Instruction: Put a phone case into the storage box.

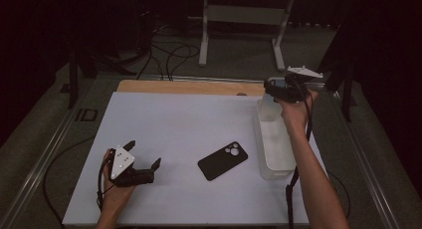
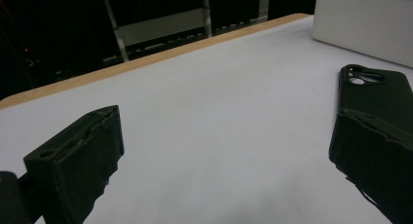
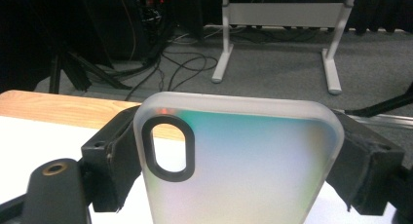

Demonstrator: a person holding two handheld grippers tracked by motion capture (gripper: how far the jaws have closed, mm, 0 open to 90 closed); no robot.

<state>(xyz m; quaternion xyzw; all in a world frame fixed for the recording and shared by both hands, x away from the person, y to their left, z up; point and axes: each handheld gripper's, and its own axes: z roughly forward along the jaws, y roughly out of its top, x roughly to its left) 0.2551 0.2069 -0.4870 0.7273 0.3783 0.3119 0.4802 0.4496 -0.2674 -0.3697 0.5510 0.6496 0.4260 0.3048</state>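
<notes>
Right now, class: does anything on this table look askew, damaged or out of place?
Little stands out. The black phone case lies slantwise on the white mat, apart from the clear bin. The right gripper holds a frosted phone case intact. Nothing looks spilled or broken.

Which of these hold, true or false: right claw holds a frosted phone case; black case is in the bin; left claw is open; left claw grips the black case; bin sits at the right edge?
1. The right claw holds a frosted phone case. True.
2. The black case lies in the bin. False: it lies on the white tabletop.
3. The left claw is open. True.
4. The left claw grips the black case. False: nothing is between its jaws.
5. The bin sits at the tabletop's right edge. True.
</notes>
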